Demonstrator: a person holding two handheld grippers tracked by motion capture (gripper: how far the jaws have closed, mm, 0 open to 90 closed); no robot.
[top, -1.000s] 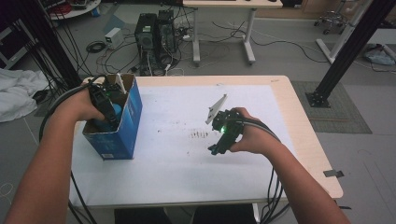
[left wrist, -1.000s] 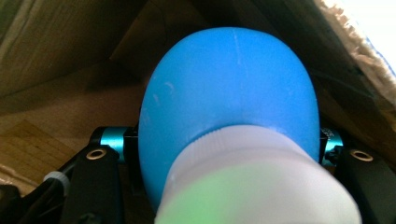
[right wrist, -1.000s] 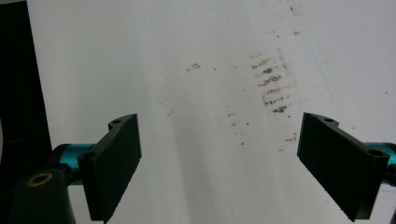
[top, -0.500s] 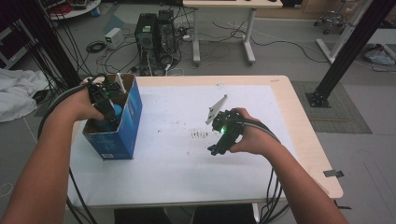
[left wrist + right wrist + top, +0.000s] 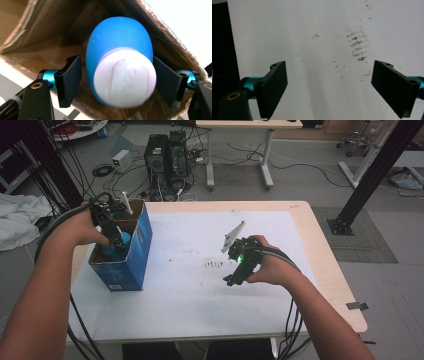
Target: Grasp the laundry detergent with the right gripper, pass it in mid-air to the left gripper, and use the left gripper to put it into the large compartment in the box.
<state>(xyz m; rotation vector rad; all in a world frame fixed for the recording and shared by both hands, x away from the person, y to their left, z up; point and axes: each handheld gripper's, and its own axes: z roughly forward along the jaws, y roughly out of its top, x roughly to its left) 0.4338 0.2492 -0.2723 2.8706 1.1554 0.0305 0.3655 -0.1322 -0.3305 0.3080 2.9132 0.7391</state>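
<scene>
The blue bottle (image 5: pixel 119 57) (white cap (image 5: pixel 124 76) facing the camera) sat inside the blue cardboard box (image 5: pixel 134 254) at the table's (image 5: pixel 280 317) left side. The left tool (image 5: pixel 116 240) reached into the box, its 2 jaws having just been opening, with the bottle between them and a gap at one pad. The right tool (image 5: pixel 329 85) hovered open over the stained white table cover (image 5: pixel 324 30), holding nothing.

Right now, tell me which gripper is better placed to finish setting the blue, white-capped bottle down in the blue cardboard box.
Left. The left gripper is inside the blue cardboard box, its jaws just opened around the blue, white-capped bottle. The right gripper hovers open over the white tabletop, apart from the box.
</scene>
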